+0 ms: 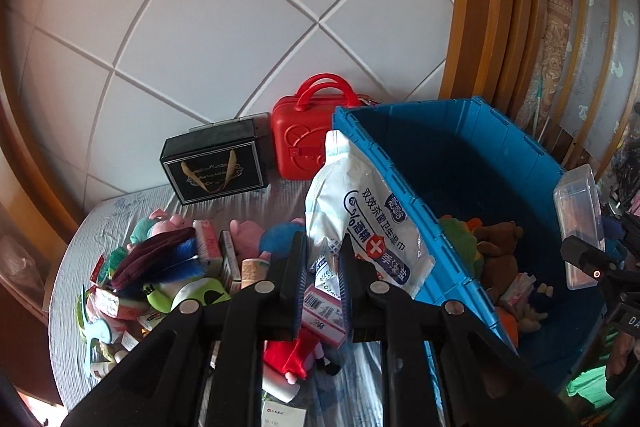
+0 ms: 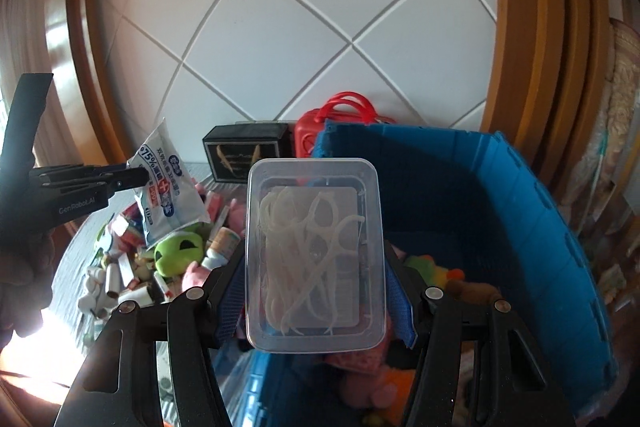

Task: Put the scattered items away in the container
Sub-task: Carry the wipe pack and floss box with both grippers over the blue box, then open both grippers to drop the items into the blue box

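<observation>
My left gripper (image 1: 323, 267) is shut on a white pack of wet wipes (image 1: 360, 211), held above the table next to the left wall of the blue crate (image 1: 400, 167). The pack also shows in the right wrist view (image 2: 168, 195), with the left gripper (image 2: 136, 179) beside it. My right gripper (image 2: 316, 291) is shut on a clear plastic box of floss picks (image 2: 314, 255), held over the blue crate (image 2: 520, 227). That box shows in the left wrist view (image 1: 580, 223) above the crate's right side. Plush toys (image 1: 496, 247) lie inside the crate.
A pile of plush toys, small boxes and bottles (image 1: 168, 267) lies on the grey table left of the crate. A black gift box (image 1: 214, 167) and a red case (image 1: 308, 135) stand at the back by the tiled wall. Wooden frames stand on both sides.
</observation>
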Demonstrator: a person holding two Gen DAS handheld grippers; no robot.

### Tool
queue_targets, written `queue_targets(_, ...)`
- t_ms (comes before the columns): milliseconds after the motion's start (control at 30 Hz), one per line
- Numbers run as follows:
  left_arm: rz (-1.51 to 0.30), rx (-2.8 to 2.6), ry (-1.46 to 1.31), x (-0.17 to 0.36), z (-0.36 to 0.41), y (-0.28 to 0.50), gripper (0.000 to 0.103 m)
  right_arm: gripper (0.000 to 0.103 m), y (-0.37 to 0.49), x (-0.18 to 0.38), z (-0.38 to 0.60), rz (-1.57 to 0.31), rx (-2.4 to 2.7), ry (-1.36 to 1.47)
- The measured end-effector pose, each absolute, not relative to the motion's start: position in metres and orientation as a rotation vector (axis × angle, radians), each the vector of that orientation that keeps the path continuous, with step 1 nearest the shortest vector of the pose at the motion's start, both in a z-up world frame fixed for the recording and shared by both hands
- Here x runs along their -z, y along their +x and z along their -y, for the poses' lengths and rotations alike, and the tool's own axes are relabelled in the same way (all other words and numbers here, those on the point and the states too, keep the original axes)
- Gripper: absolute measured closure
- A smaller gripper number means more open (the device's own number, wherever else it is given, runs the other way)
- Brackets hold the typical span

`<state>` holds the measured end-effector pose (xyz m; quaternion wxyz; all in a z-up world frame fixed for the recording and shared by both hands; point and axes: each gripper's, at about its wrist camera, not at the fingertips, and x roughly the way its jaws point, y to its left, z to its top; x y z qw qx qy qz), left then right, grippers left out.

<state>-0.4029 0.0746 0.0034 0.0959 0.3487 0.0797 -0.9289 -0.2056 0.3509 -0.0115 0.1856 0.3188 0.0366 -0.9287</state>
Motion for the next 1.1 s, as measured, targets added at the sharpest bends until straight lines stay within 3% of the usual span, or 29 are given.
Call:
queue_targets(467,-0.134,2.879,1.075,-0.018,-0.17,-0.505,0.089,0.043,-0.232,0.029,-0.461,-0.015,2.759,1.009)
queue_targets(1033,-0.114,2.909,1.087,-0.019,-0.201,-0.564,0.089,0.043,-0.258,0.055,-0.517,0.041,2.811,1.119)
queue_targets(1067,-0.123,2.918,1.077,-0.02,-0.201,-0.564,0.087,0.043,-0.259,0.055,-0.518,0.042,2.819,1.117)
queue_targets(1100,-0.132,2.924,1.08,-0.021,-0.201,-0.565,0.075,0.041,-0.259,0.054,-0.517,0.035,2.838,1.11)
